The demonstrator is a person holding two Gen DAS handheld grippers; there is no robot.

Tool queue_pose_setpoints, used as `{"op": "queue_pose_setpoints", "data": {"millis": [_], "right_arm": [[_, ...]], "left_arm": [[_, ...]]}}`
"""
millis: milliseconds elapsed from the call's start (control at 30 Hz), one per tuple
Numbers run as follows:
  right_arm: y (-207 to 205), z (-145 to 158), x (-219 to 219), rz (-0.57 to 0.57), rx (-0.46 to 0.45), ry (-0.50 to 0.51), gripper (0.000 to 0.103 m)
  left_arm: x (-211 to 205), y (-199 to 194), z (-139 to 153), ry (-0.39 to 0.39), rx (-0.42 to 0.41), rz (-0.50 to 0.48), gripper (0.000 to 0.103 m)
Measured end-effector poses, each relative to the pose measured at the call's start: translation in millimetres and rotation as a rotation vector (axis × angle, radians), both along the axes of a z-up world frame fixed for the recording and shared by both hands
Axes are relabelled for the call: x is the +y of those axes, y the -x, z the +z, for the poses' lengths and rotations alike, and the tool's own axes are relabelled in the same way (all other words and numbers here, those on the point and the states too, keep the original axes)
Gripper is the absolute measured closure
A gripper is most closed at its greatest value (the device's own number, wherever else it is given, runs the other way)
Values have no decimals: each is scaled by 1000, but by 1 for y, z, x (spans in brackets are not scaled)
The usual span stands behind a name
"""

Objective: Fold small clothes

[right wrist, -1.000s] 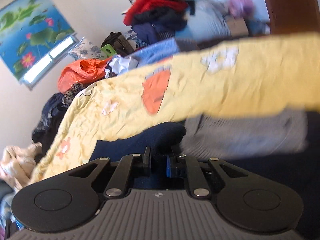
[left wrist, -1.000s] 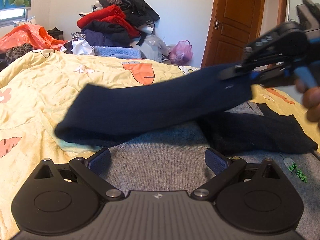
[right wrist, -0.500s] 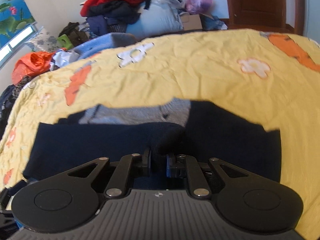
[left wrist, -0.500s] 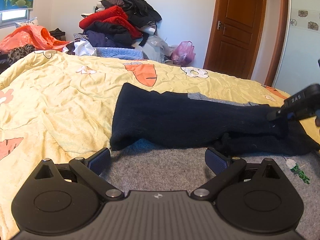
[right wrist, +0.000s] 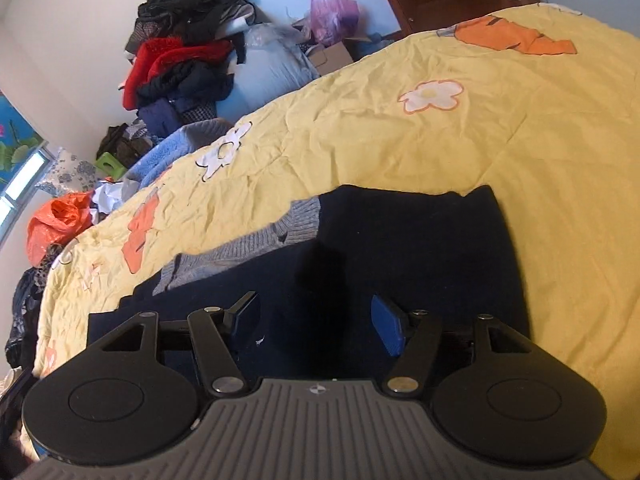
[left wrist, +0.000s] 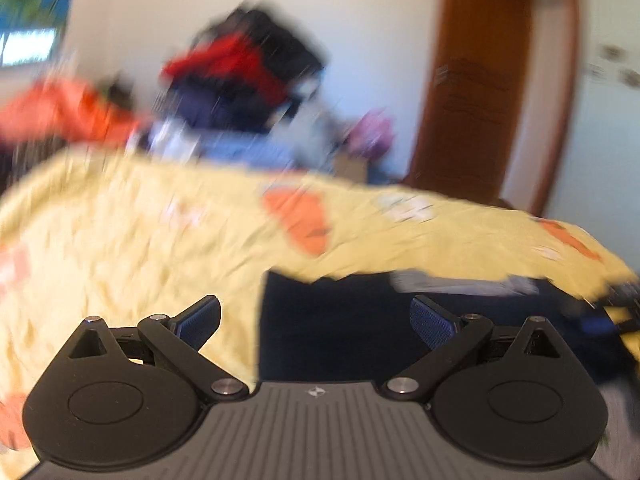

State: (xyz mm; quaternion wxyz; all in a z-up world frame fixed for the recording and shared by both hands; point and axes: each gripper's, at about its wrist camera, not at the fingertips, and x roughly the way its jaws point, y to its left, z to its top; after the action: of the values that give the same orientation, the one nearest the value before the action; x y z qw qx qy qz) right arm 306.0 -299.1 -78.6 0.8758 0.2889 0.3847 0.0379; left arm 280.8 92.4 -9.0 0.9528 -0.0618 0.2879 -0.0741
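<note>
A grey knit sweater with dark navy sleeves [right wrist: 420, 248] lies flat on the yellow bedspread [right wrist: 400, 152]. One navy sleeve is folded across the body, and a grey ribbed strip [right wrist: 248, 248] shows at its far edge. My right gripper [right wrist: 316, 320] hovers just over the navy cloth with its jaws opening and nothing pinched between them. The left wrist view is blurred by motion. There my left gripper [left wrist: 316, 320] stands open above the navy sleeve's end [left wrist: 332, 320], with nothing between its fingers.
A heap of red, black and blue clothes [right wrist: 188, 64] stands beyond the bed's far side, next to a pink bag [right wrist: 332, 12]. An orange plastic bag [right wrist: 56, 220] lies at the left. A brown wooden door [left wrist: 492, 92] is at the right.
The right gripper laid the navy sleeve across the sweater and let go, its jaws spreading. The left gripper has swung up and sideways, blurring its view.
</note>
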Motion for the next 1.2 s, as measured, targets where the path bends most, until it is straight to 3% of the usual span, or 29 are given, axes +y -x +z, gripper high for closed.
{"op": "queue_pose_setpoints", "data": {"millis": [100,167,200,233,267,367,433,467,533,600,633,667,700,767,833,867,933,967,1067,1133,1167,1200], "right_arm": [[-4,-1,8,23,-8,35,40],[-4,3,22,67,-17,118,53],[-6,4,31,105,-14,155,65],[-7,4,39,145,-13,177,79],[-9,4,46,180,-12,198,85],[-6,19,55,224,-56,300,87],[-1,32,39,189,-95,251,87],[-1,32,31,169,-94,245,87],[-7,14,26,170,-24,296,87],[-3,3,27,170,-43,299,86],[-1,2,27,165,-51,296,81],[-1,2,26,157,-48,276,81],[-1,2,24,145,-34,253,72],[3,10,18,121,-24,216,61],[17,27,19,67,-110,248,58],[22,33,22,62,-161,254,56],[19,38,35,73,-198,242,44],[14,37,47,100,-196,259,44],[-1,21,88,189,-164,437,45],[-5,4,101,223,-138,537,43],[-1,-3,102,227,-174,565,41],[3,-8,99,226,-207,571,39]], "left_arm": [[22,-41,-21,130,173,58,2],[29,-54,-33,209,235,60,2],[29,-59,-36,222,251,63,2],[28,-63,-40,215,264,77,2],[26,-67,-43,193,280,92,2],[17,-72,-42,97,280,74,6],[11,-70,-45,37,271,54,6],[5,-69,-49,-30,247,47,8],[-14,-64,-55,-174,209,34,8],[-15,-62,-54,-173,200,41,8],[-13,-62,-52,-179,206,38,8],[-14,-62,-48,-209,203,35,11],[-18,-59,-42,-269,172,37,19],[-29,-39,-21,-402,21,49,19],[-41,-16,-2,-404,-133,26,18],[-49,-12,3,-370,-156,-13,17],[-71,-16,0,-336,-116,-72,15],[-81,-22,-8,-341,-82,-90,15],[-93,-43,-43,-372,64,-74,15],[-75,-46,-56,-266,79,-43,11],[-66,-49,-56,-218,95,-40,6],[-63,-54,-57,-223,113,-34,0]]}}
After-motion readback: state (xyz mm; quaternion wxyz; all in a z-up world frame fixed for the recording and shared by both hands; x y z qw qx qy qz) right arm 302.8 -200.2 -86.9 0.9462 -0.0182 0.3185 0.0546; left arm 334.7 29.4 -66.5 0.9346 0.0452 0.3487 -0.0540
